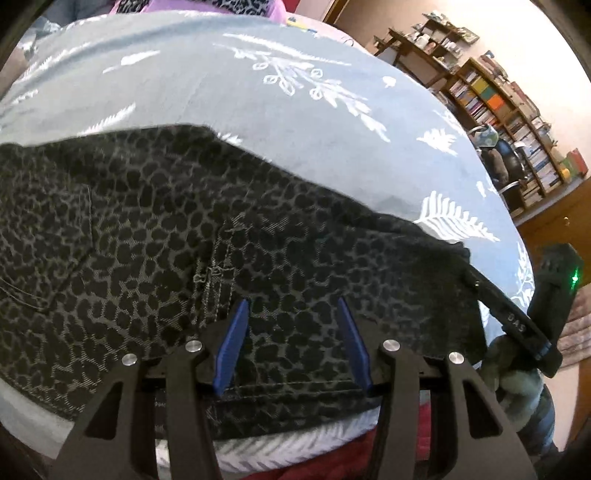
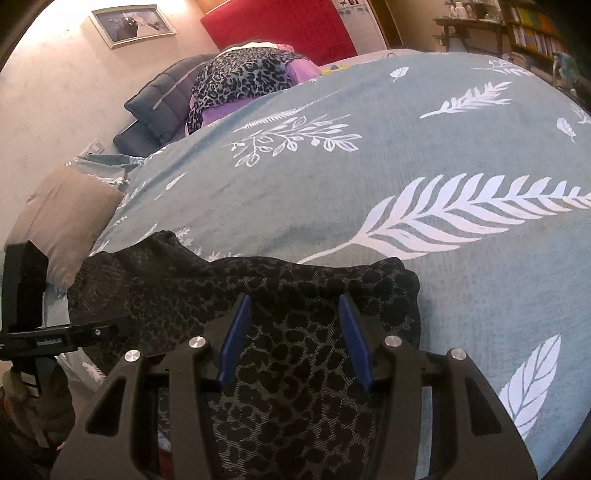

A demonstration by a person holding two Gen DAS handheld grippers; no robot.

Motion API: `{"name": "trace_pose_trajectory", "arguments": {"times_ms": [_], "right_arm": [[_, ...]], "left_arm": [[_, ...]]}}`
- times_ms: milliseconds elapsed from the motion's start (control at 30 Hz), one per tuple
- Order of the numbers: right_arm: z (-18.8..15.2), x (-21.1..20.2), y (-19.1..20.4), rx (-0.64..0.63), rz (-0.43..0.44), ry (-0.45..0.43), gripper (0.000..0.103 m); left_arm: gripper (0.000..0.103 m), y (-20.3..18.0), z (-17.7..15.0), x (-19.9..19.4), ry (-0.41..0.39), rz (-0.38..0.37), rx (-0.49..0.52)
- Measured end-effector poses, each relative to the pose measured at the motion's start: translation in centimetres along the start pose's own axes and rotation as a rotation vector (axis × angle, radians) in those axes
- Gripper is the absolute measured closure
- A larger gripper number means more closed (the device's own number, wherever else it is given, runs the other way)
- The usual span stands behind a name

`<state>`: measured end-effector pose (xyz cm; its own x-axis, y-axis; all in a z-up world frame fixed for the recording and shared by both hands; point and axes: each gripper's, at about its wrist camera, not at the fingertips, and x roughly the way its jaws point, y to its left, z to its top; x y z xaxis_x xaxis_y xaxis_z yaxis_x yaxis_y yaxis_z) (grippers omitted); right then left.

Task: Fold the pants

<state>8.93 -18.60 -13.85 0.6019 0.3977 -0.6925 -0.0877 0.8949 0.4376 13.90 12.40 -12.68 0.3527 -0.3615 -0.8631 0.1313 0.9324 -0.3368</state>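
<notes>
Dark leopard-print pants (image 1: 155, 243) lie flat on a blue-grey bedspread with white leaf prints (image 1: 258, 107). My left gripper (image 1: 293, 306) is open, its blue fingers just above the pants near a stitched seam and the near edge. My right gripper (image 2: 293, 302) is open over the folded end of the pants (image 2: 295, 332), which hangs over the bed's near edge. The right gripper's body shows at the right of the left wrist view (image 1: 524, 325); the left gripper's body shows at the left of the right wrist view (image 2: 26, 302).
A pile of clothes, leopard and purple (image 2: 247, 77), and a dark quilted pillow (image 2: 166, 99) lie at the bed's far end by a red headboard (image 2: 277, 26). A tan pillow (image 2: 62, 206) lies at the left. Bookshelves (image 1: 517, 122) stand beyond the bed.
</notes>
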Motion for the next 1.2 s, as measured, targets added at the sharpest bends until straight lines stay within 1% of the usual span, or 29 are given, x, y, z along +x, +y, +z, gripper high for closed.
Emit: {"name": "trace_pose_trajectory", "arguments": {"times_ms": [133,233,300,433,533,600,667,733,767,800,833,900,933,1033,1100,1167,1200], "right_arm": [[-0.5,0.5,-0.1,-0.011,-0.003,-0.014,0.052],[-0.8,0.6,-0.4,-0.011,0.012,-0.027,0.052],[-0.7,0.5,-0.4,-0.002,0.012,-0.019,0.052],[-0.4,0.5,0.3,-0.031,-0.026,-0.001,0.052],[-0.5,0.3,0.9,-0.052,-0.053,-0.003,0.051],[-0.5,0.1,1.4,-0.058,-0.068,-0.002,0.051],[-0.4,-0.1,1.7,-0.061,-0.089,0.001,0.051],[-0.4,-0.3,2.2,-0.067,-0.115,0.003,0.051],[-0.3,-0.5,2.5,-0.071,-0.119,-0.001,0.051],[-0.2,-0.7,2.9,-0.077,-0.120,-0.005,0.051],[-0.1,-0.8,3.2,-0.081,-0.121,-0.009,0.051],[0.1,-1.1,4.0,-0.096,-0.116,-0.020,0.051],[0.2,-1.2,4.4,-0.106,-0.113,-0.024,0.051],[0.4,-1.2,5.7,-0.140,-0.107,-0.029,0.051],[0.4,-1.1,6.6,-0.162,-0.101,-0.025,0.051],[0.3,-0.8,7.2,-0.171,-0.091,-0.013,0.051],[0.3,-0.6,7.4,-0.174,-0.088,-0.008,0.051]], "left_arm": [[0.053,-0.1,0.0,0.5,-0.009,0.007,0.024],[0.053,-0.6,0.0,0.8,-0.010,0.002,0.019],[0.053,-0.6,0.0,0.5,-0.010,-0.003,0.011],[0.053,0.4,-0.6,-0.9,-0.017,0.015,-0.016],[0.052,1.5,-0.8,-2.5,-0.044,0.029,-0.044],[0.051,2.7,-0.8,-4.2,-0.082,0.063,-0.068],[0.045,4.0,-0.8,-5.6,-0.114,0.101,-0.095],[0.043,5.5,-1.0,-7.1,-0.146,0.143,-0.128],[0.040,6.5,-1.2,-8.0,-0.162,0.162,-0.154],[0.037,7.5,-1.3,-8.8,-0.178,0.178,-0.182],[0.032,8.3,-1.5,-9.2,-0.189,0.189,-0.202],[0.030,10.4,-1.8,-10.6,-0.218,0.225,-0.257],[0.026,11.8,-2.1,-11.3,-0.232,0.246,-0.295],[0.025,14.8,-2.8,-12.9,-0.260,0.286,-0.389],[0.025,16.2,-3.4,-13.5,-0.277,0.323,-0.428],[0.018,17.6,-3.9,-14.2,-0.300,0.351,-0.461],[0.018,18.4,-4.1,-14.6,-0.310,0.354,-0.480]]}}
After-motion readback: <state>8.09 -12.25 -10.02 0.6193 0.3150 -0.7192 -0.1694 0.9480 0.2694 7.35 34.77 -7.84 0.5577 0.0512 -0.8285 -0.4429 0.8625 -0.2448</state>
